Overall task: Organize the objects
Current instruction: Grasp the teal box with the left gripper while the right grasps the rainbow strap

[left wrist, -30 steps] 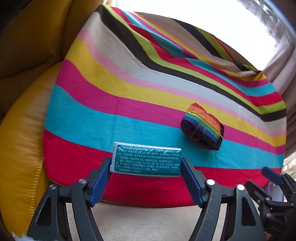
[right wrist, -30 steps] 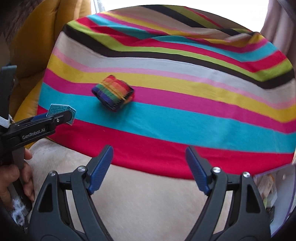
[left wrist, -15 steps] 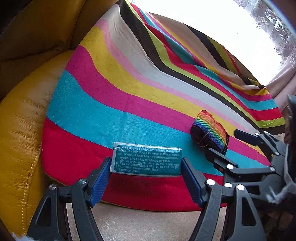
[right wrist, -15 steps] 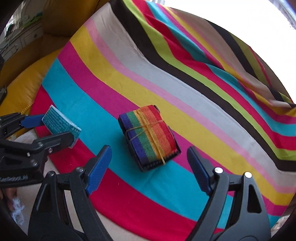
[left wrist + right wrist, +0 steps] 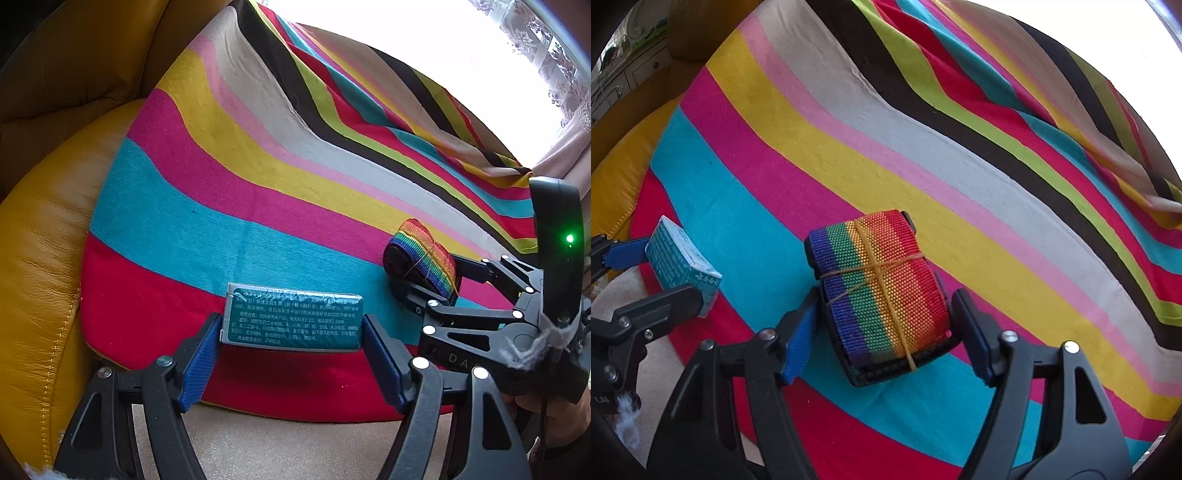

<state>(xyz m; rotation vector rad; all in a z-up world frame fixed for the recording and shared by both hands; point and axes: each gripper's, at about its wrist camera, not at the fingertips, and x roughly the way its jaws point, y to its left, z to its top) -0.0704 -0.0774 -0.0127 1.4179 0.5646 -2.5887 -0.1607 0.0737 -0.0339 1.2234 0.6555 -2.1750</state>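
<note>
Your tongs: left gripper [image 5: 290, 360] clamped on the box [image 5: 293, 320], right gripper [image 5: 886, 338] closing around the strap bundle [image 5: 877, 291].
You worked over the striped blanket [image 5: 229, 192] on the yellow seat [image 5: 33, 258]; the bundle lay on it between your right pads, left pad touching, right pad just clear.

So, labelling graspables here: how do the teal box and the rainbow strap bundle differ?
The teal box is rigid, one colour, printed with text; the rainbow strap bundle is woven, multicoloured, tied with a rubber band. The box is clamped in the left gripper; the bundle lies on the striped cloth between the right gripper's closing jaws.
</note>
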